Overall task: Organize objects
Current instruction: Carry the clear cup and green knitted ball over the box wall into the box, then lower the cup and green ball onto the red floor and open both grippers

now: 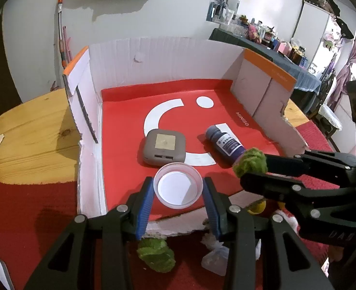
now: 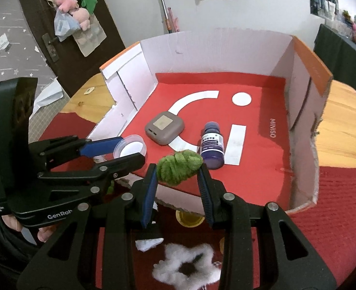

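Note:
My left gripper (image 1: 178,191) is shut on a clear plastic lid (image 1: 178,185) and holds it over the front edge of the open cardboard box (image 1: 163,60). My right gripper (image 2: 178,169) is shut on a green fuzzy scrunchie (image 2: 179,166), also over the box's front edge; it shows in the left wrist view (image 1: 250,162). Inside the box, on its red floor, lie a grey square case (image 1: 164,148) and a purple bottle (image 1: 223,145) on its side. The lid also shows in the right wrist view (image 2: 130,147).
On the red cloth (image 1: 20,217) in front of the box lie another green scrunchie (image 1: 157,253), a white fluffy scrunchie (image 2: 185,263), a yellow lid (image 2: 190,218) and a clear plastic piece (image 1: 214,258). The wooden table (image 1: 32,133) extends on both sides.

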The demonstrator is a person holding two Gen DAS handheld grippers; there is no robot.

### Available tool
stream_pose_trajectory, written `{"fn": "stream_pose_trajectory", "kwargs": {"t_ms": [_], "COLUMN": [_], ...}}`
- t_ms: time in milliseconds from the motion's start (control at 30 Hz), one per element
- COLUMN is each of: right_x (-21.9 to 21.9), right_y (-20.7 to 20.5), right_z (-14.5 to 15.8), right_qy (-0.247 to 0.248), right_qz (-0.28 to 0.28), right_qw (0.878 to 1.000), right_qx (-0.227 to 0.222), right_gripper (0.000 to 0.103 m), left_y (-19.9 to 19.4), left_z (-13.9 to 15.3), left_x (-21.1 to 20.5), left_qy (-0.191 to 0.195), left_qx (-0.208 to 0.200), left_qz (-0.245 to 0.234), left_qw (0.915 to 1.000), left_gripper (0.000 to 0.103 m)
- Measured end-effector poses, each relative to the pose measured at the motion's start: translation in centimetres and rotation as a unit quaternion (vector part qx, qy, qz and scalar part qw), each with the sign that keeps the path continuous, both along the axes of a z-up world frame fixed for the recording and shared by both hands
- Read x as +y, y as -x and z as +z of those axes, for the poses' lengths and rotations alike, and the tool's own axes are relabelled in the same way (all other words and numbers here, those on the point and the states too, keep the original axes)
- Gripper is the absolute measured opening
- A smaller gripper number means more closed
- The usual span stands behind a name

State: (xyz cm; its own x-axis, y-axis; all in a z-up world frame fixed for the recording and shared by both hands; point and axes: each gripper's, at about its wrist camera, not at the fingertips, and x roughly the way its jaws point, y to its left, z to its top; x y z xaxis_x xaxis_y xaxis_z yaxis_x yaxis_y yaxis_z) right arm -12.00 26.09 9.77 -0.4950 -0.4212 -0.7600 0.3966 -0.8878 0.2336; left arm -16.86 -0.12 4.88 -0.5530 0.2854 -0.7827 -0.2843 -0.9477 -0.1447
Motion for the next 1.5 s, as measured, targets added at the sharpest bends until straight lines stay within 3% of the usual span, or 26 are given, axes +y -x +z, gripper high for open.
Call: {"fn": "stream_pose_trajectory", "kwargs": {"t_ms": [733,1500], "right_x": [0.2,1.9], "right_y": [3.3,5.0], "right_z": [-1.9,-2.9], "right_qy": [-0.005,-0.044], "right_qz": [-0.005,-0.050], "right_qw": [0.999,0.997], "right_qx": [-0.048,-0.031], "right_gripper": [0.032,0.032], "left_y": [2.2,4.1], "left_z": [-1.1,-1.8], "left_x": [-0.1,0.7], "left_qy": [0.001,-0.002], "left_qx": [-0.035,-0.040], "left_qz": [-0.012,-0.012], "left_qw": [0.9993,0.9991], "left_gripper": [0.043,0.043]}}
